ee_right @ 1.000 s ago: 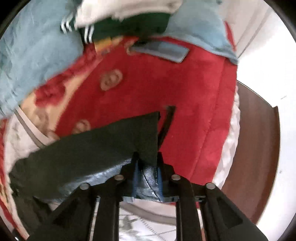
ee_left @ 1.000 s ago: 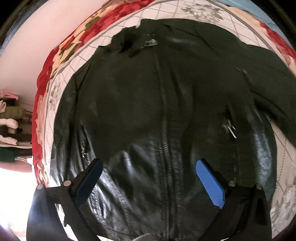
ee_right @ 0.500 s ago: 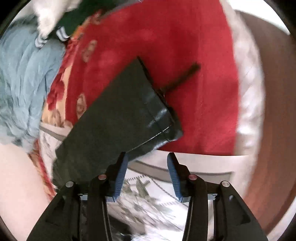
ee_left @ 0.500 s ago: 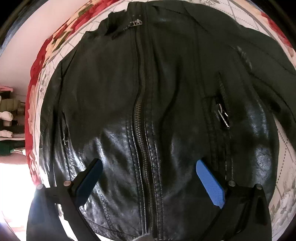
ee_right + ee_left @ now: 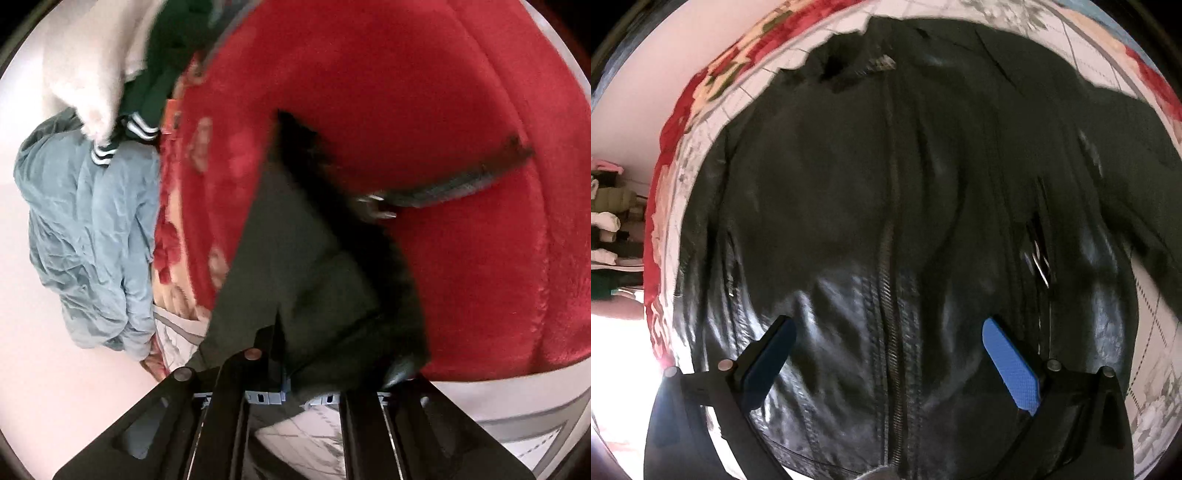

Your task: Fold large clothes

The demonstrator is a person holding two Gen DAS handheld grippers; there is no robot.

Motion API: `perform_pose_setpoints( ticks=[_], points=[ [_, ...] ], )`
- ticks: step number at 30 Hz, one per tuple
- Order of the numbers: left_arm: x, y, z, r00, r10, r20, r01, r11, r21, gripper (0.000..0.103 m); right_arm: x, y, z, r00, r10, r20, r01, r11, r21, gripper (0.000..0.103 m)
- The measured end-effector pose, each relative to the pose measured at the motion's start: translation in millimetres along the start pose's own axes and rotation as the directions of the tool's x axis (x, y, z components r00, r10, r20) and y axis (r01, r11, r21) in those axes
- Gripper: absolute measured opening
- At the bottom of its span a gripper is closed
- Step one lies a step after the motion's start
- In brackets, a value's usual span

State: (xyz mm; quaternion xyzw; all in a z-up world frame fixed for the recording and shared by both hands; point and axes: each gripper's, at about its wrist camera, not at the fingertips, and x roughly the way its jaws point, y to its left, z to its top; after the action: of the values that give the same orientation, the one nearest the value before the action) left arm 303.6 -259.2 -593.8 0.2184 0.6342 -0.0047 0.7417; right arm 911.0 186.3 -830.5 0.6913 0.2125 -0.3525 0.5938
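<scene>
A black leather jacket lies front-up and zipped on the bed. My left gripper hovers over its lower front, open, its blue pads either side of the zipper and holding nothing. In the right wrist view the jacket's sleeve runs from the red blanket down into my right gripper. The jaws are closing tight on the cuff end, and the dark fabric drapes over them and hides the pads. A buckled cuff strap trails to the right.
A red floral blanket covers the bed. Beside the sleeve lie a crumpled blue garment, a green one with white stripes and a white one. Stacked clothes sit far left beyond the bed.
My right gripper let the sleeve end go, rolled and dropped, then closed on the cuff again. The left gripper stayed open over the jacket front.
</scene>
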Motion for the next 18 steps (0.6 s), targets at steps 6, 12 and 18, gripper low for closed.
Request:
perform_pose_setpoints(
  ticks=[6, 12, 18],
  points=[
    [-9, 39, 14, 1.000, 0.013, 0.027, -0.010, 0.996, -0.093, 0.103, -36, 118, -34, 0.999, 0.045, 0.007, -0.041, 0.959, -0.280, 0.005],
    [-12, 101, 10, 0.999, -0.027, -0.021, 0.020, 0.968, -0.249, 0.103, -21, 249, -122, 0.995, 0.052, -0.089, -0.094, 0.820, -0.565, 0.005],
    [-9, 158, -13, 0.999, -0.026, -0.023, 0.016, 0.929, -0.370, 0.103, 53, 328, -280, 0.969, -0.097, -0.226, -0.137, 0.550, -0.824, 0.005]
  ],
)
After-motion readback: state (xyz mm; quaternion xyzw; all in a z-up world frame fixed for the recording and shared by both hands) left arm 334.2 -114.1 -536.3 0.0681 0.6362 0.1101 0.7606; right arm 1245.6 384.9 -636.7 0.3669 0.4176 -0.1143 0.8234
